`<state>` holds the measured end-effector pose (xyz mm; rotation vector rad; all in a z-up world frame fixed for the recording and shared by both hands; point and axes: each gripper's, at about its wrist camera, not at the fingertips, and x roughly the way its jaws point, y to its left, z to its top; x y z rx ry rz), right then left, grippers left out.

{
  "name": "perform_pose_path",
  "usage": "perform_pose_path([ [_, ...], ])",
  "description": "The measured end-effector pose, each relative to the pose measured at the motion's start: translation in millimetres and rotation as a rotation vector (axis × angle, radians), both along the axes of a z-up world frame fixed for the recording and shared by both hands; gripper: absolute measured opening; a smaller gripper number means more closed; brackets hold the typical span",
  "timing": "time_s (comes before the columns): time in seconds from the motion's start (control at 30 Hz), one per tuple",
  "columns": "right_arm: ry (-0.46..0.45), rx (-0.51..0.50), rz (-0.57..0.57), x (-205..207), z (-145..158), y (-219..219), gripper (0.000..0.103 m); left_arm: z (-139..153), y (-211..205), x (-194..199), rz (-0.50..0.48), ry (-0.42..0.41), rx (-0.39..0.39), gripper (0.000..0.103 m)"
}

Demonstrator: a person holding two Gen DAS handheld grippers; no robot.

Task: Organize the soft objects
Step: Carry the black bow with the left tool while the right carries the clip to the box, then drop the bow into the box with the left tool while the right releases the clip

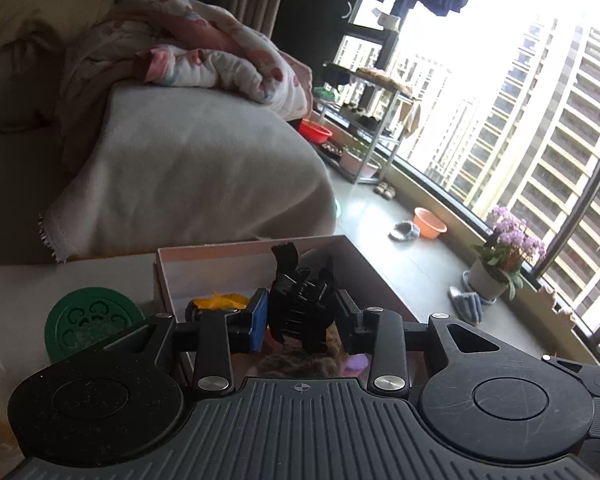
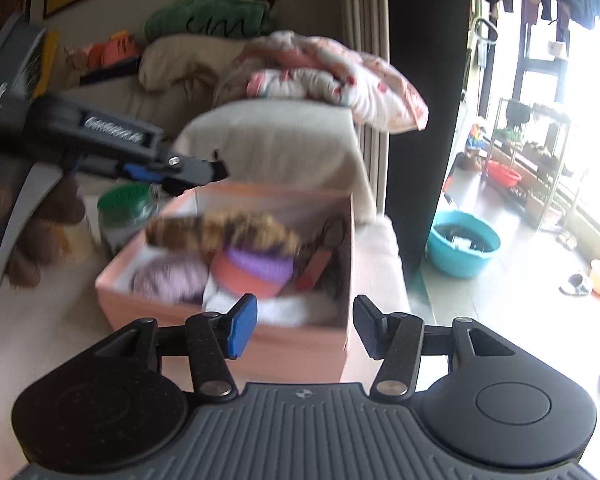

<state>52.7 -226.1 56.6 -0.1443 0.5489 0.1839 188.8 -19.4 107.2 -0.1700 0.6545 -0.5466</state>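
Fingers of your left gripper (image 1: 300, 312) are clamped on a black claw hair clip (image 1: 300, 304), held at lower centre of the left wrist view, just above the open pink box (image 1: 204, 268). Under the clip you can make out a yellow item (image 1: 220, 301) and a patch of purple (image 1: 355, 362) inside the box, plus something brown and fuzzy (image 1: 296, 365). A green-lidded jar (image 1: 90, 320) stands just left of the box.

Your right gripper (image 2: 304, 326) holds nothing; its jaws stand wide apart at lower centre of the right wrist view, in front of the box's near wall (image 2: 300, 354). Inside sit a tiger-striped furry piece (image 2: 224, 228), a purple-and-orange cap (image 2: 256, 272) and a lilac knit bundle (image 2: 168, 280). That view is motion-blurred. The left gripper (image 2: 204, 172) enters from the upper left, its tip over the box's far left corner.
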Motion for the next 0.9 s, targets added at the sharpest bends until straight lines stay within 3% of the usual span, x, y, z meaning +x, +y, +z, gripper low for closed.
perform_pose_path([
  [0.07, 0.010, 0.002, 0.005, -4, 0, 2, 0.053, -2, -4, 6, 0.049, -0.008, 0.012, 0.039],
  [0.23, -0.004, 0.004, 0.024, -16, -1, 0, 0.059, -8, 12, 16, 0.106, 0.026, -0.148, 0.039],
  [0.33, 0.021, 0.019, 0.021, -17, -7, -3, 0.059, -14, 19, 23, 0.138, 0.086, -0.173, 0.039],
  [0.4, 0.047, 0.028, 0.018, -14, -13, -3, 0.059, -22, 17, 30, 0.124, 0.161, -0.135, 0.039],
  [0.5, 0.077, 0.036, 0.016, -13, -21, -4, 0.059, -33, 1, 31, 0.051, 0.233, 0.013, 0.039],
  [0.6, 0.087, 0.041, 0.016, -14, -25, -3, 0.059, -29, -3, 22, 0.025, 0.183, 0.044, 0.039],
  [0.73, 0.090, 0.053, 0.010, -17, -26, -4, 0.059, -7, 13, 11, 0.059, 0.018, -0.062, 0.039],
  [0.83, 0.092, 0.063, 0.007, -18, -26, -6, 0.059, 1, 19, 14, 0.052, 0.029, -0.088, 0.039],
  [0.9, 0.097, 0.065, 0.007, -18, -27, -6, 0.059, -5, 10, 13, -0.019, 0.082, -0.022, 0.039],
])
